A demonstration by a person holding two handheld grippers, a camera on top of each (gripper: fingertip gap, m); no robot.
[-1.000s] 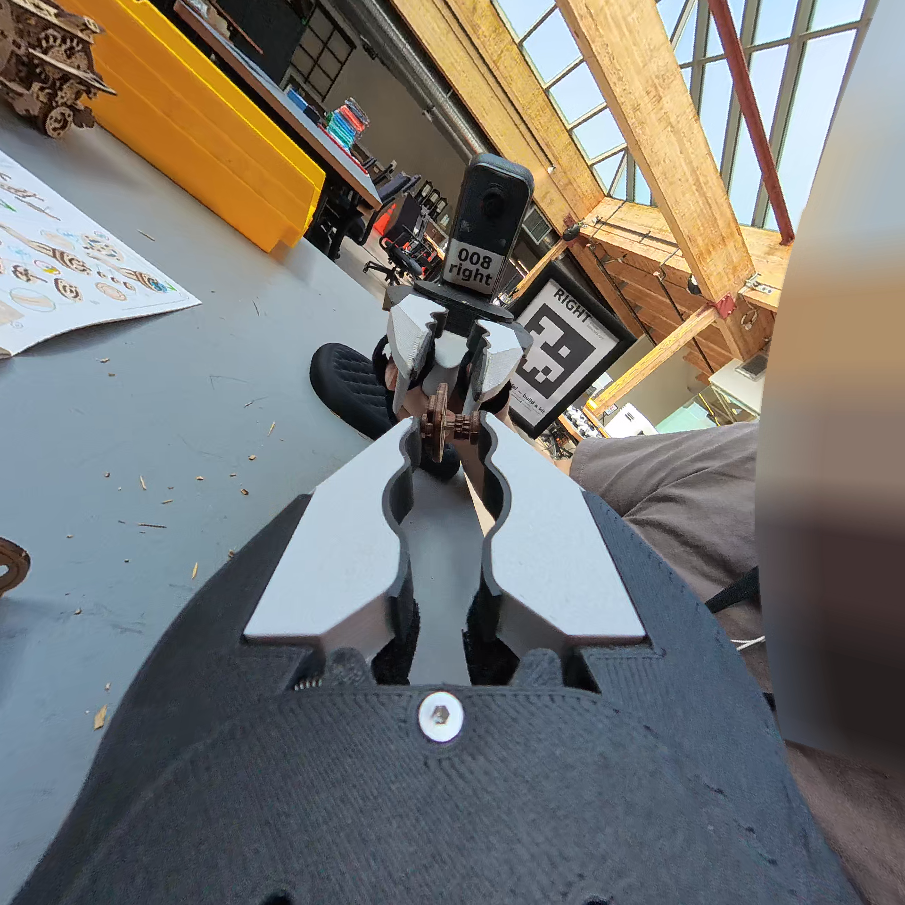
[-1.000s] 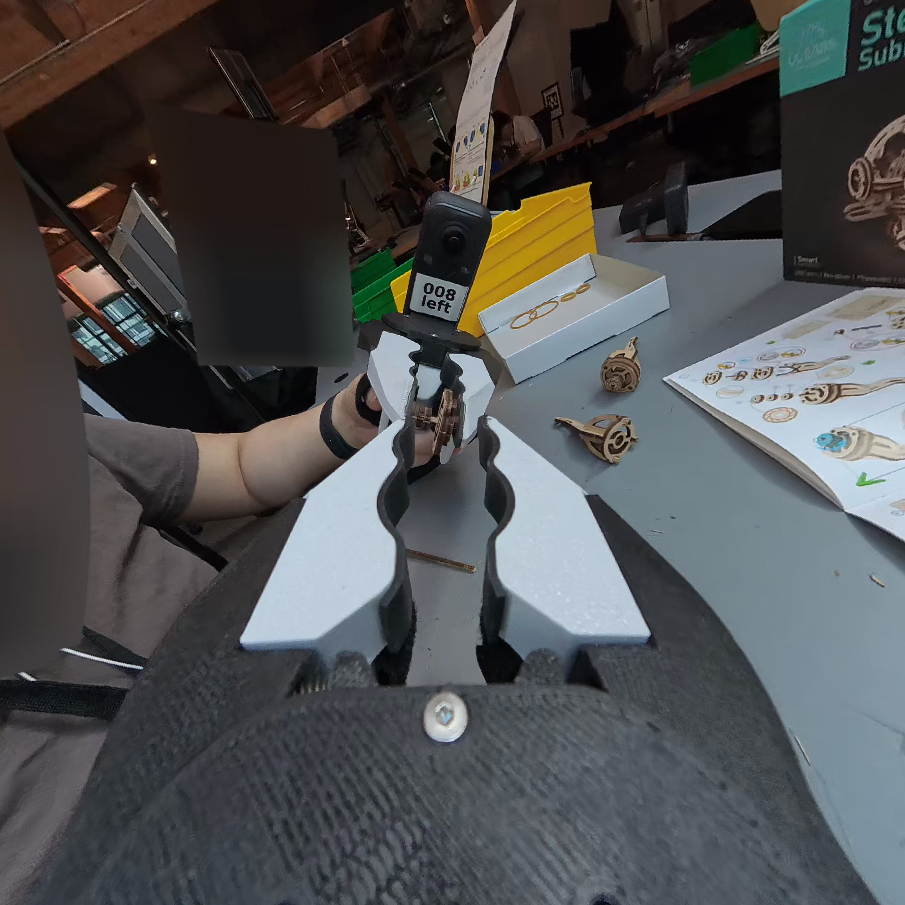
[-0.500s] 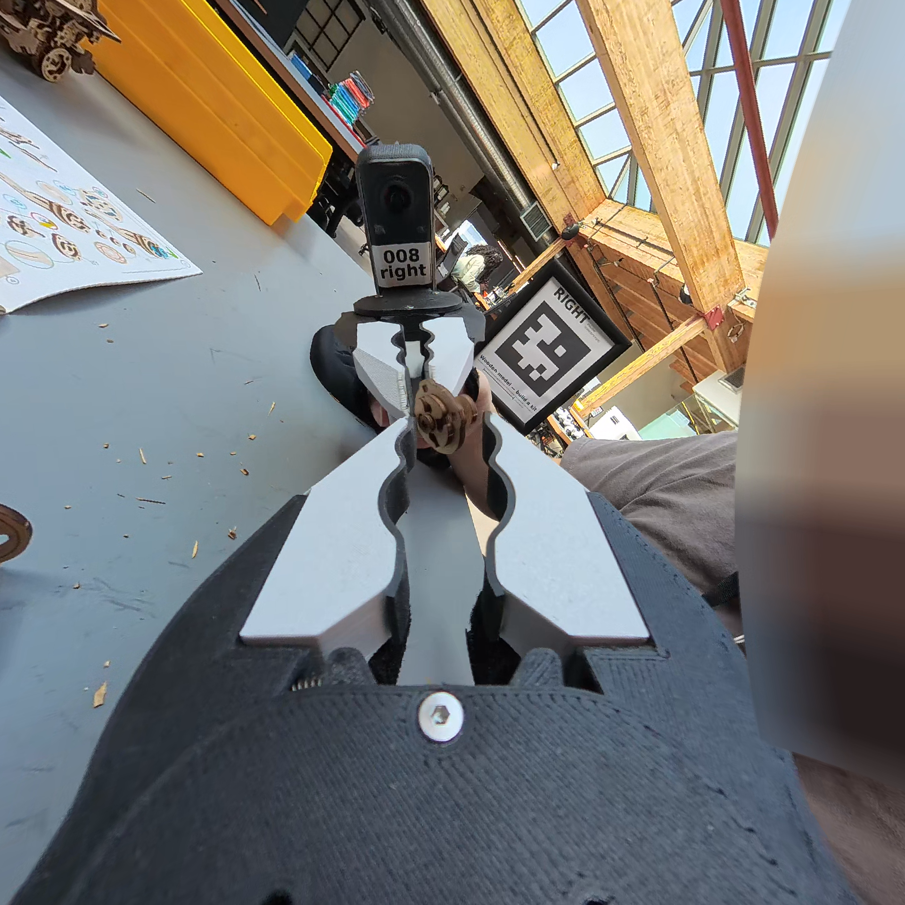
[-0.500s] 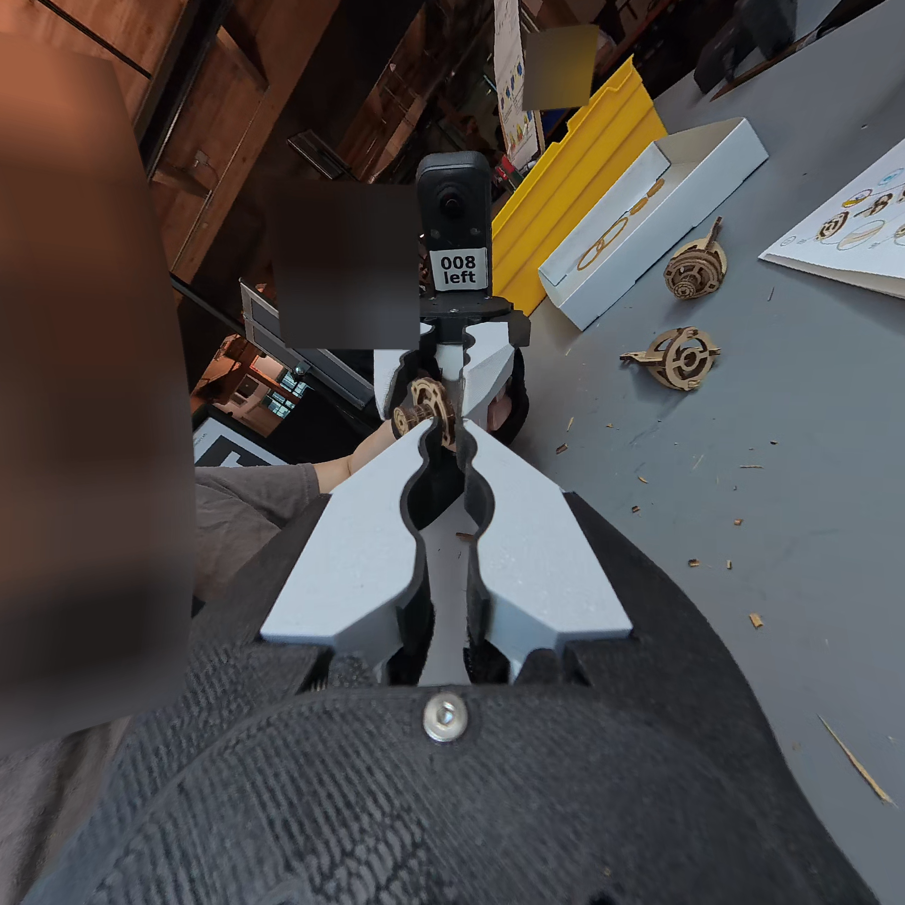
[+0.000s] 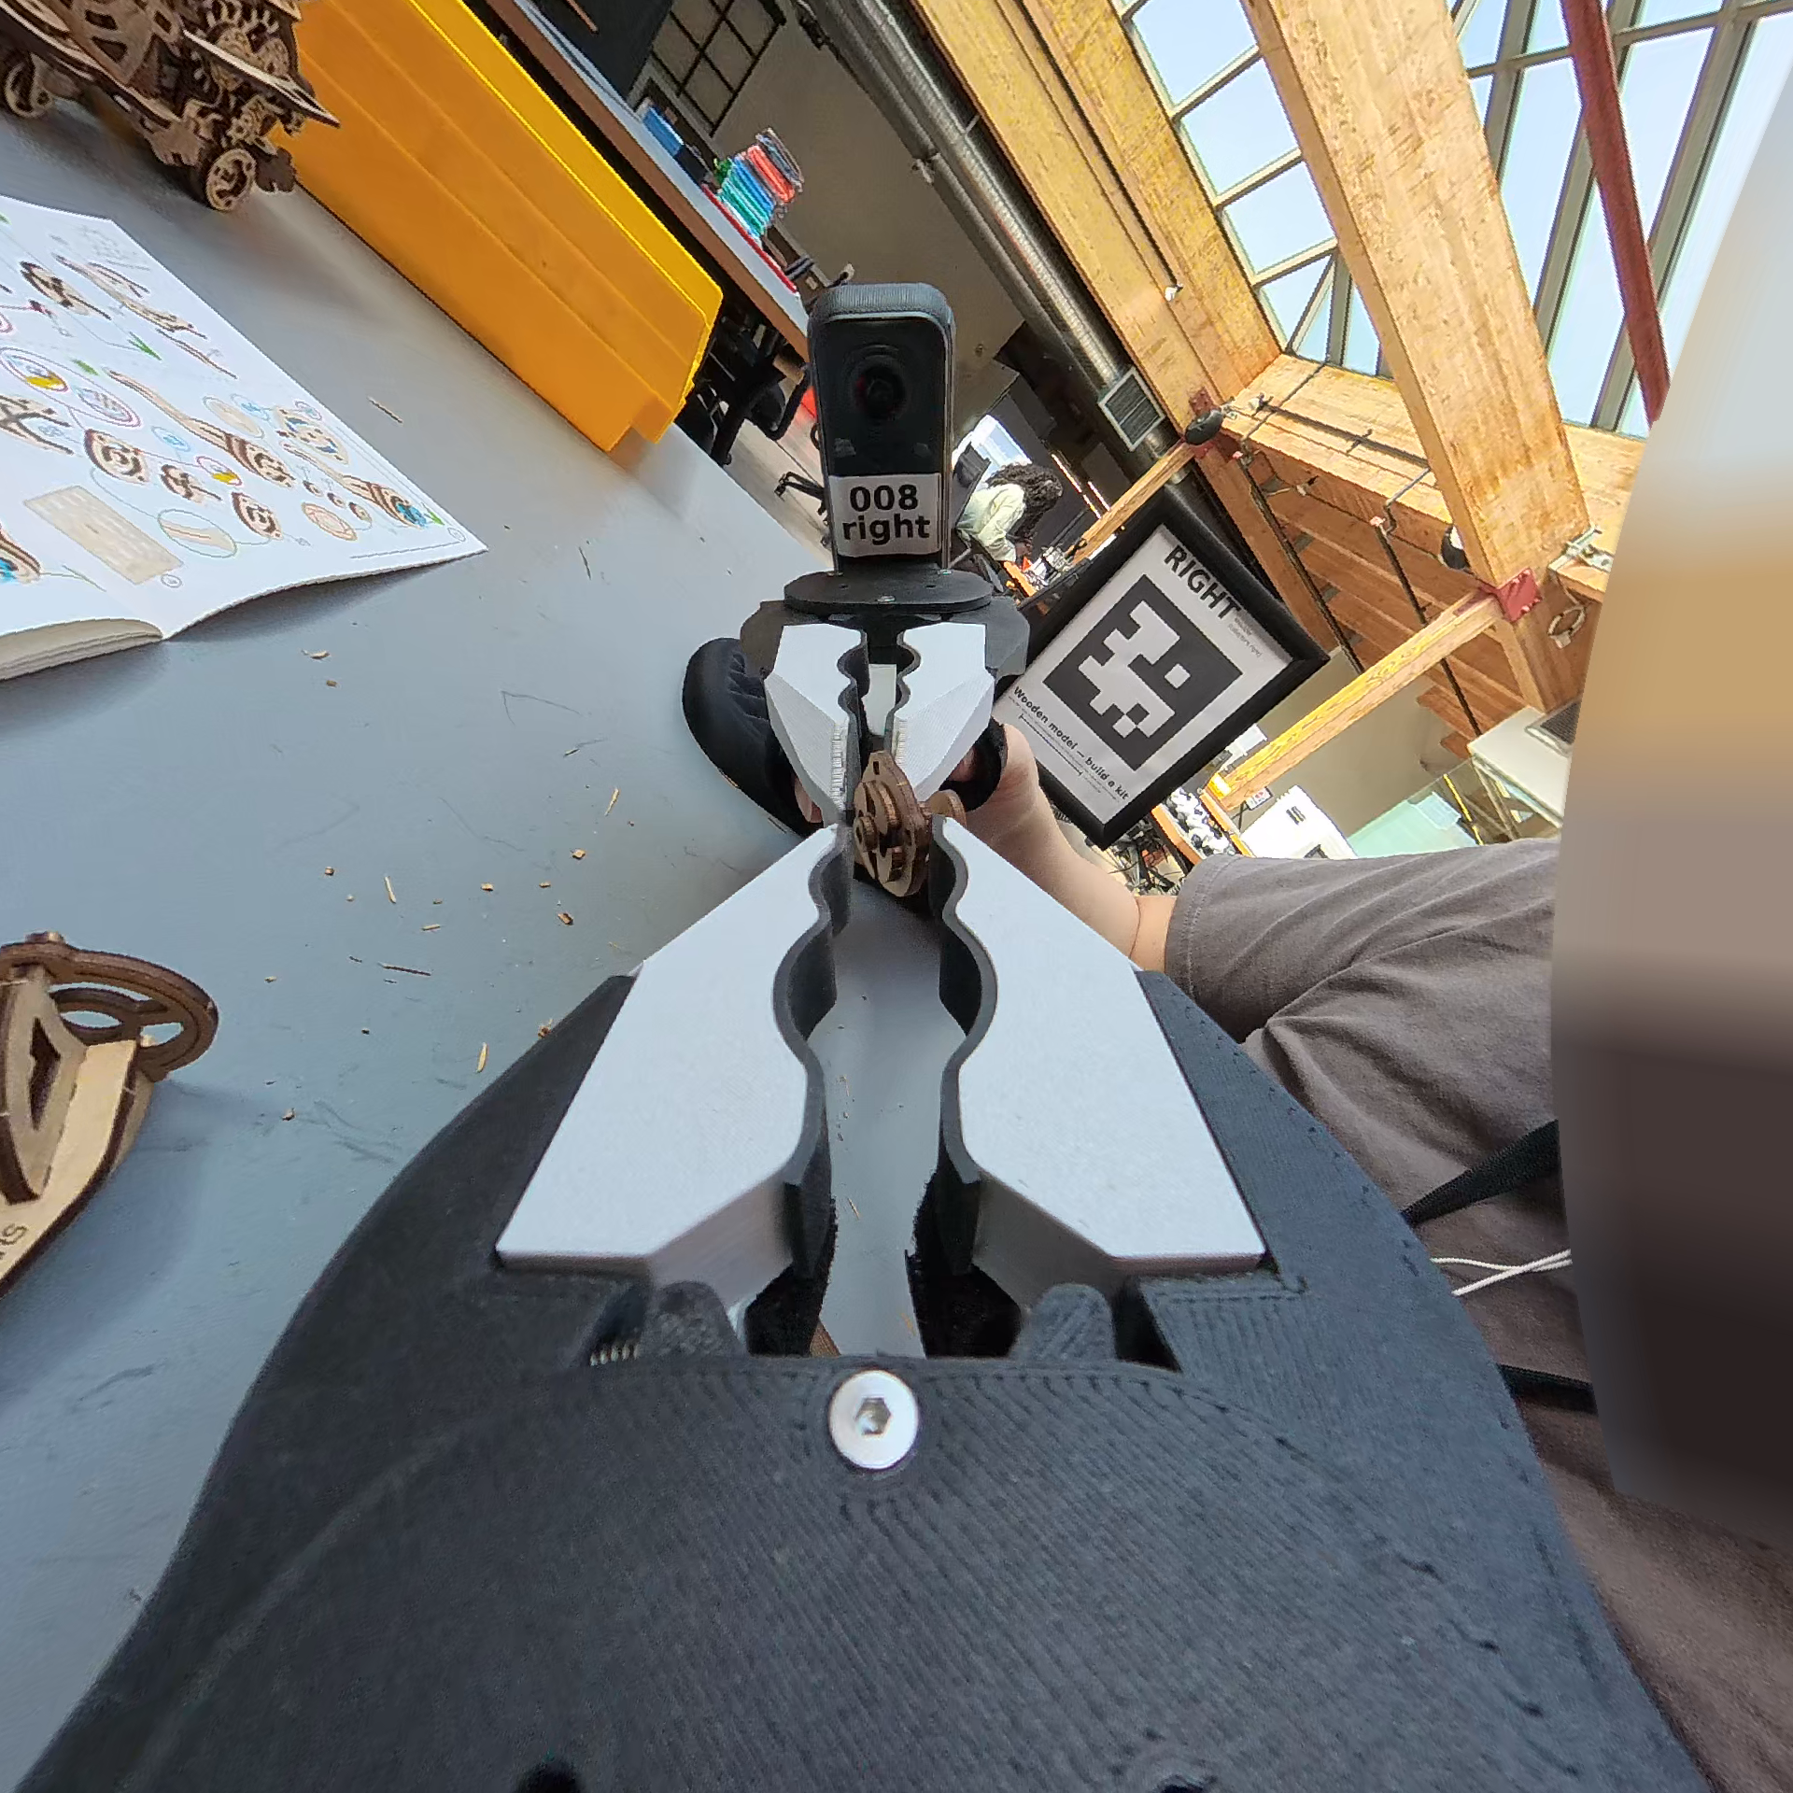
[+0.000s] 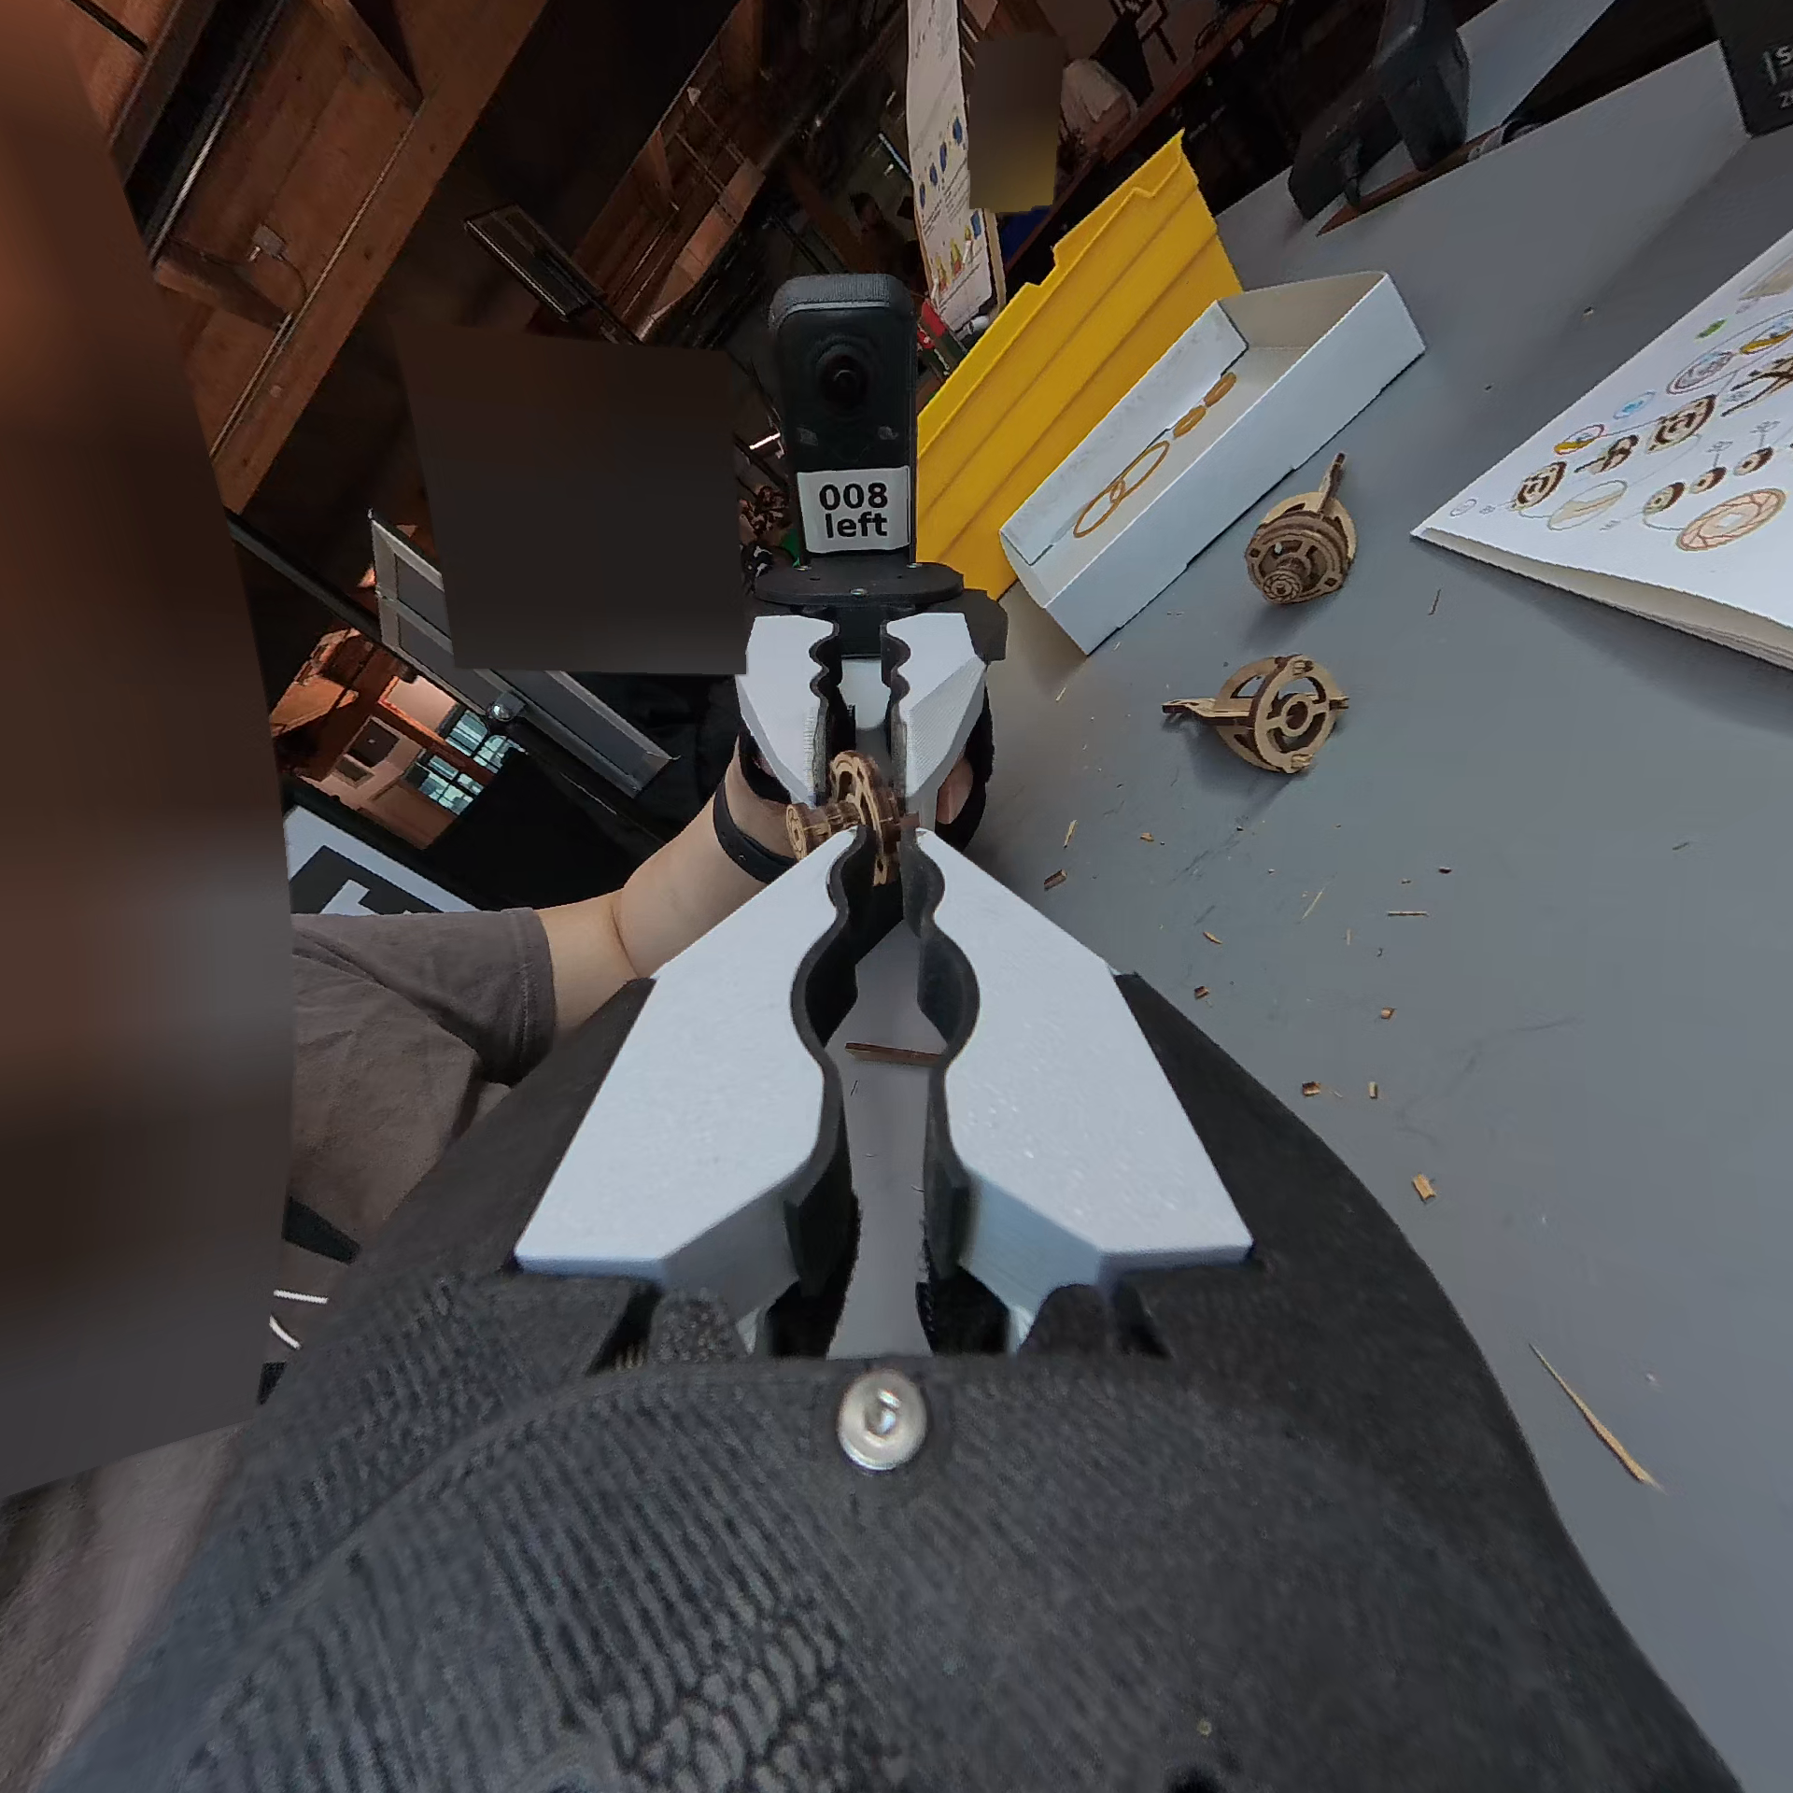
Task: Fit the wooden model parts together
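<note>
A small wooden gear assembly [image 5: 888, 832], a spoked wheel with a small gear on an axle, is held in the air between both grippers. My left gripper [image 5: 893, 846] is shut on it, the part spanning the gap between its tips. My right gripper [image 6: 881, 844] faces the left one tip to tip and is shut on the rim of the wheel [image 6: 866, 810]. The right gripper [image 5: 866, 776] also shows in the left wrist view, and the left gripper [image 6: 859, 766] in the right wrist view. The contact points are partly hidden by the fingertips.
On the grey table [image 6: 1455, 970] lie two wooden sub-assemblies [image 6: 1295, 553] [image 6: 1271, 713], a white box tray [image 6: 1213, 437], an instruction booklet [image 5: 194, 466] and a thin stick [image 6: 893, 1053]. Another sub-assembly [image 5: 78, 1067], yellow bins [image 5: 505, 223] and a finished model [image 5: 165, 68] are to the left. My right gripper's tips are some 35 cm from the finished model [image 5: 165, 68].
My right gripper was open a second ago and has shut on the wheel. Both grippers have rolled and now face each other squarely, still holding the part.
</note>
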